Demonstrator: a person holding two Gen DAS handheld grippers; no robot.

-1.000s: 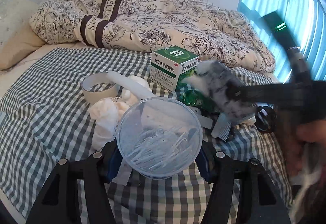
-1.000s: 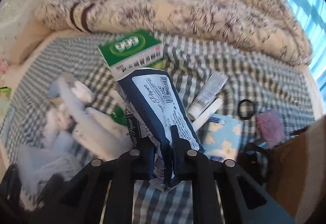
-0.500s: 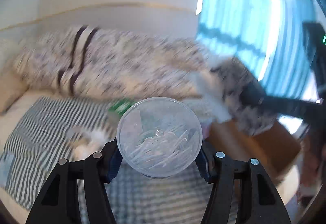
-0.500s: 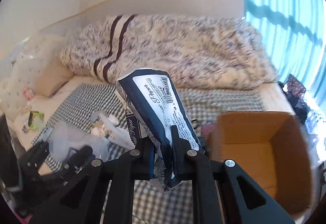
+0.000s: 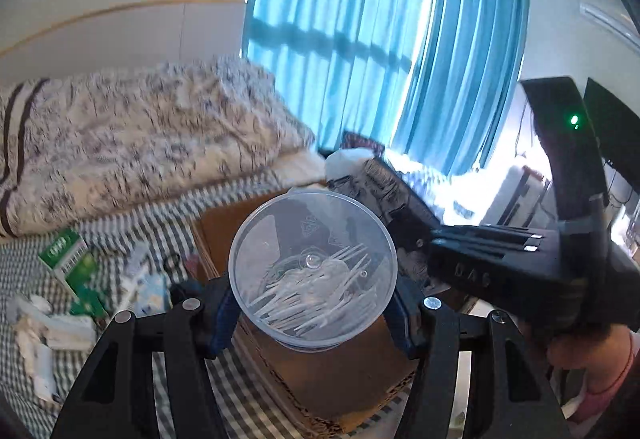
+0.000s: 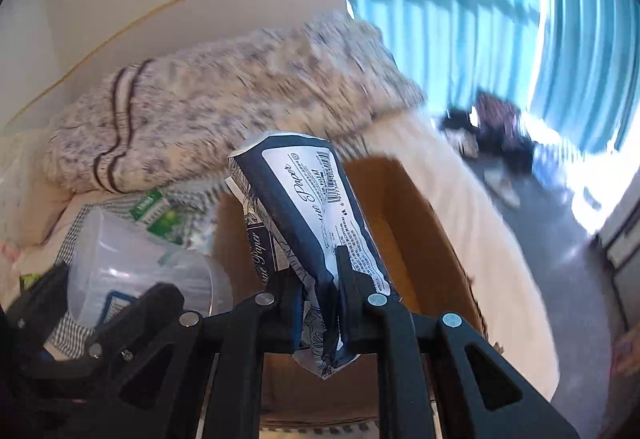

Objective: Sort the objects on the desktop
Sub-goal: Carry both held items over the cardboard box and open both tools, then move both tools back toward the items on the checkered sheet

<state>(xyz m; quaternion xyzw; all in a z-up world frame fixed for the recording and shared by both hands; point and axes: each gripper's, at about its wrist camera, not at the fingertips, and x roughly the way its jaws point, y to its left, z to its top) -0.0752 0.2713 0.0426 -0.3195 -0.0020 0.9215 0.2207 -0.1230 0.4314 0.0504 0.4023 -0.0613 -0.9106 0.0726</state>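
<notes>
Both loaded tools hover above the open cardboard box (image 5: 336, 383)

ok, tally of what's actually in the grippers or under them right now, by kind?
Clear plastic container of picks: 1, in the left gripper
Tissue paper pack: 1, in the right gripper
Cardboard box: 1, open, below both
Green medicine box: 1, on the checked cloth
Total: 4; the other small items on the cloth are too blurred to count.

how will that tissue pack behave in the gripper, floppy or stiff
Probably floppy: the tissue pack creases where the right gripper pinches it. Likely light, since a corner pinch holds it up. Its glossy wrapper may be slippery.
</notes>
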